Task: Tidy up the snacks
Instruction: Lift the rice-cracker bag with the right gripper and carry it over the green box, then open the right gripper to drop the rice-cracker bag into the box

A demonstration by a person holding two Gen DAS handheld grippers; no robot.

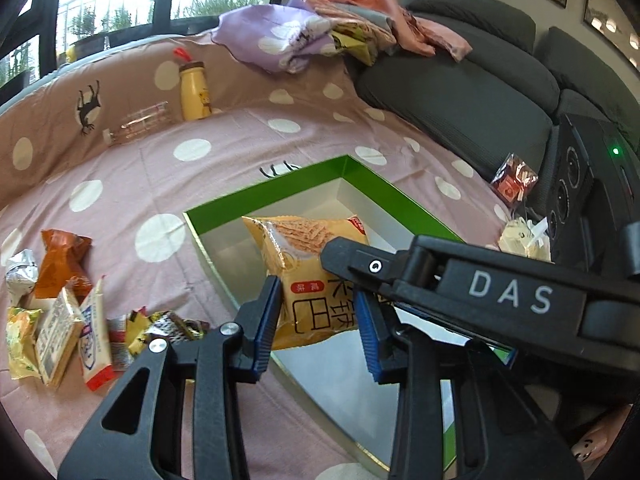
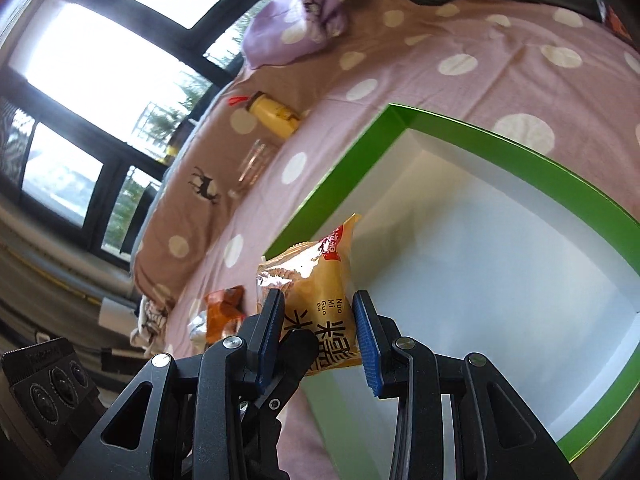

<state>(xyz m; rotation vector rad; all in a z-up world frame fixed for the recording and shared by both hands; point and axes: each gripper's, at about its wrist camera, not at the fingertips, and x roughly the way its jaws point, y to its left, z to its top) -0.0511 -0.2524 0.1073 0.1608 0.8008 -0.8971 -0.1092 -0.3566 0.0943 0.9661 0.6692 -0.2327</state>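
One yellow snack bag [image 1: 308, 276] is held by both grippers at once. The left gripper [image 1: 316, 320] is clamped on its lower part, and the right gripper [image 2: 320, 332] is clamped on it too, so the jaws of each are pressed on the bag's two sides. It is probably held this way so it stays flat and does not swing.

The bag is kept in the air over the near edge of the green box [image 1: 372, 178], likely so it can be put inside. The white inside of the box looks bare.

More snacks [image 1: 60, 312] are left in a pile on the spotted bed cover [image 1: 192, 148], beside the box. They have not been sorted yet.
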